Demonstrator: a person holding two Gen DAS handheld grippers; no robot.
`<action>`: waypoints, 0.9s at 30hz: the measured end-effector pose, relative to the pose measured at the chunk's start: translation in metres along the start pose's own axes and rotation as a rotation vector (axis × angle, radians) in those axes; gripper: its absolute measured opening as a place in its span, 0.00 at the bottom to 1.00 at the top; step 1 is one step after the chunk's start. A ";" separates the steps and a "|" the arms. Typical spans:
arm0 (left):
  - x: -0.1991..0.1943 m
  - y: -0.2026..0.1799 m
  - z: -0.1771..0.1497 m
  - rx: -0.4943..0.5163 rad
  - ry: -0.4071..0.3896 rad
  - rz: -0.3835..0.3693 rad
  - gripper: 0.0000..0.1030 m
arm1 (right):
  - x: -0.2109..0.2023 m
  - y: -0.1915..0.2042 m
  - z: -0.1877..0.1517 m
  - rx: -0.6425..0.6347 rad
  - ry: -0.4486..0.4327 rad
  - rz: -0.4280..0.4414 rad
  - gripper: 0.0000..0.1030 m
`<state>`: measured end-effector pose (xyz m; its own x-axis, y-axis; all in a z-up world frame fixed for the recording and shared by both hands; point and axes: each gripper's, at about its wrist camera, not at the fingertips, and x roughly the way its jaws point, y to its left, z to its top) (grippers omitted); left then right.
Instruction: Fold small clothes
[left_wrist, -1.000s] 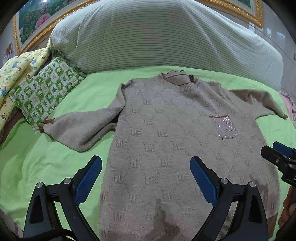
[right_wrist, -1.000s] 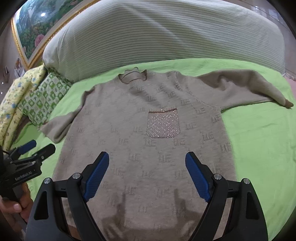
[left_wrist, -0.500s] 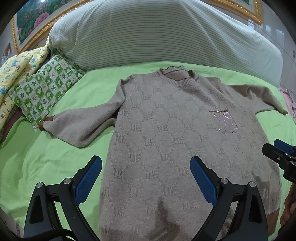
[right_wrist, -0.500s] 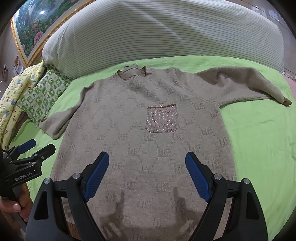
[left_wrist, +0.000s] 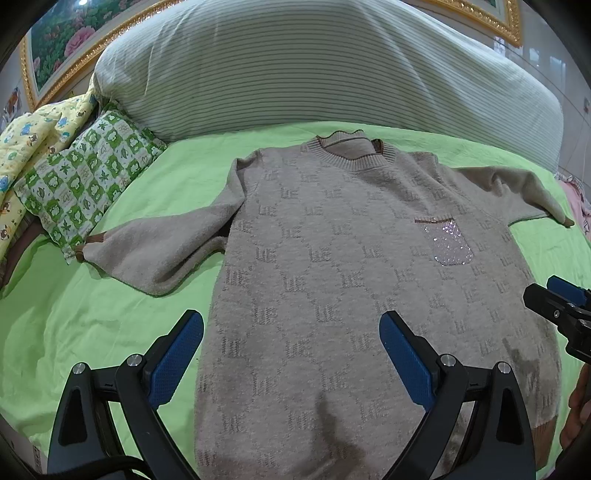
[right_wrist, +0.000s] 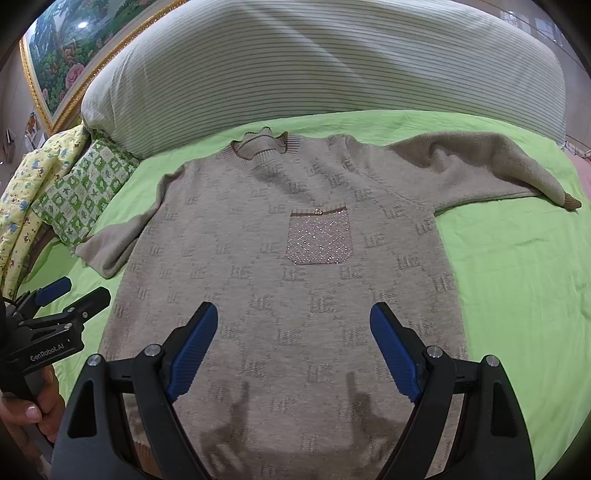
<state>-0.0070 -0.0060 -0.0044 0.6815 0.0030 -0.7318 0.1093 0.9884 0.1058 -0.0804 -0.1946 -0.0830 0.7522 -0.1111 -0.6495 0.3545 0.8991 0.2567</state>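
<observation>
A beige knitted sweater with a woven letter pattern (left_wrist: 332, 258) lies flat and face up on the bright green bed sheet (left_wrist: 92, 325), its collar pointing away from both grippers and its hem nearest to them. The left gripper (left_wrist: 291, 350) hangs above the hem's left part with its blue-padded fingers spread wide and holding nothing; its left finger is over bare sheet just outside the sweater's side edge. The right gripper (right_wrist: 291, 343) hangs above the lower middle of the sweater, also spread wide and empty. Ahead of it sits the sparkling chest pocket (right_wrist: 319, 236). One sleeve (left_wrist: 155, 254) stretches to the left, its brown cuff touching a green-and-white checked pillow (left_wrist: 85, 184); the other sleeve (right_wrist: 480, 170) reaches to the right over open sheet. Beyond the collar rises a big grey striped pillow (right_wrist: 332, 66). Free green sheet remains on both sides of the sweater.
</observation>
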 end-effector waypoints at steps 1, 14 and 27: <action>0.000 0.000 0.000 0.000 0.000 -0.002 0.94 | 0.000 -0.001 0.000 0.002 0.000 0.002 0.82; 0.001 -0.002 0.001 -0.006 -0.021 -0.009 0.94 | -0.002 -0.003 0.001 0.013 -0.001 0.011 0.82; 0.024 0.003 0.016 -0.038 0.018 -0.023 0.94 | -0.002 -0.058 0.018 0.130 -0.027 -0.050 0.82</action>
<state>0.0210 -0.0055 -0.0108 0.6662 -0.0171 -0.7456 0.0968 0.9933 0.0637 -0.0926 -0.2545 -0.0832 0.7461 -0.1670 -0.6446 0.4592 0.8301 0.3164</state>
